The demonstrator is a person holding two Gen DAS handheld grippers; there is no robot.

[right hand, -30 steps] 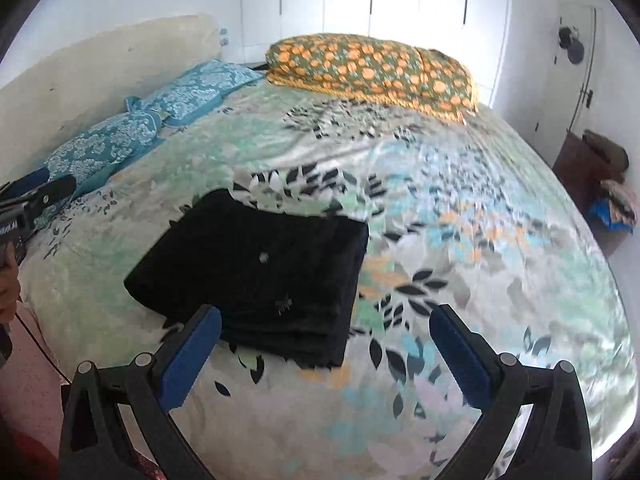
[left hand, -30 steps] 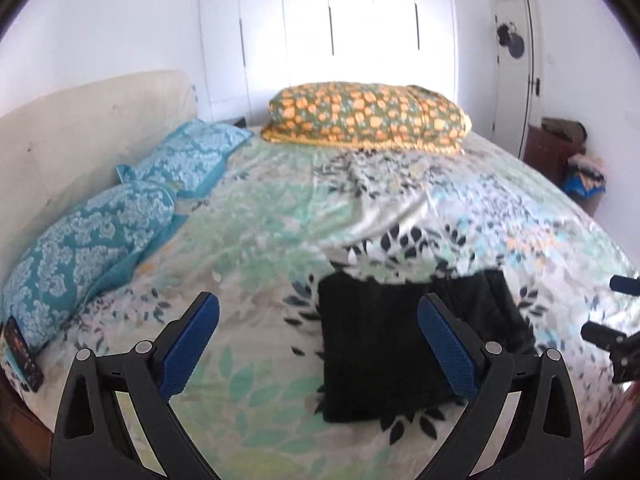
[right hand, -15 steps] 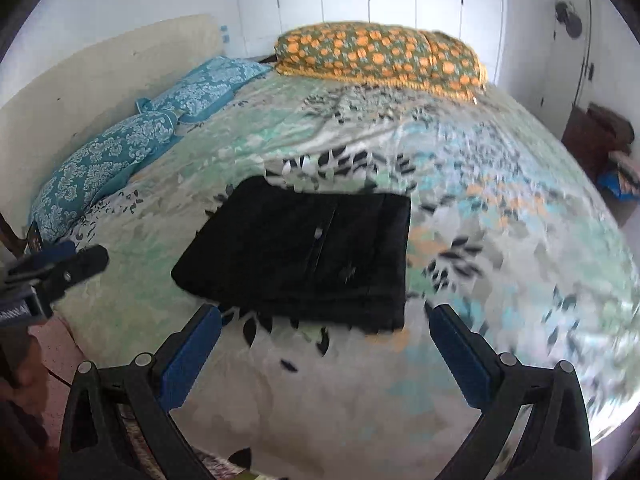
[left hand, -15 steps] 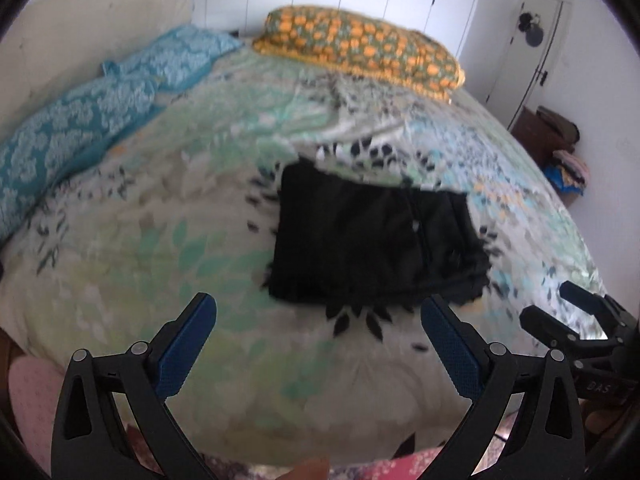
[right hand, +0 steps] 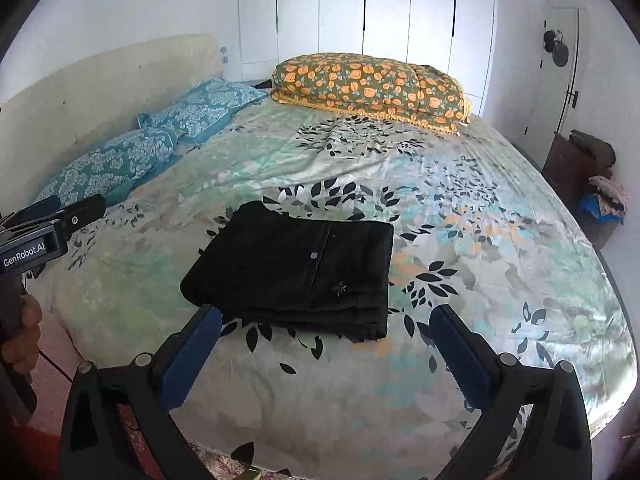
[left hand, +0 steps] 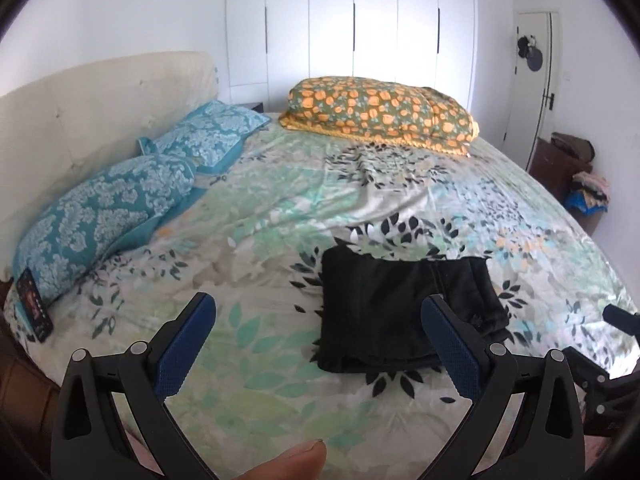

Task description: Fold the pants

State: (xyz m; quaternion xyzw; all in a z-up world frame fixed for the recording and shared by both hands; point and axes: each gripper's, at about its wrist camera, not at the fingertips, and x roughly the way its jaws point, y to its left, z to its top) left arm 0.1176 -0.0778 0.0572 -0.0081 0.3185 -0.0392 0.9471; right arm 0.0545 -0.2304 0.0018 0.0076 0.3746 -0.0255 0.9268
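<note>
The black pants lie folded into a flat rectangle on the floral bedspread near the bed's front edge; they also show in the right wrist view. My left gripper is open and empty, held back from the bed, to the left of the pants. My right gripper is open and empty, just in front of the pants' near edge and above the bedspread. Neither gripper touches the cloth.
Two blue patterned pillows lie along the cream headboard at left. An orange flowered pillow lies at the far side. A phone lies at the bed's left edge. A dark cabinet with clothes stands at right.
Both grippers have drawn back from the bed and levelled, staying open. The folded pants have not moved.
</note>
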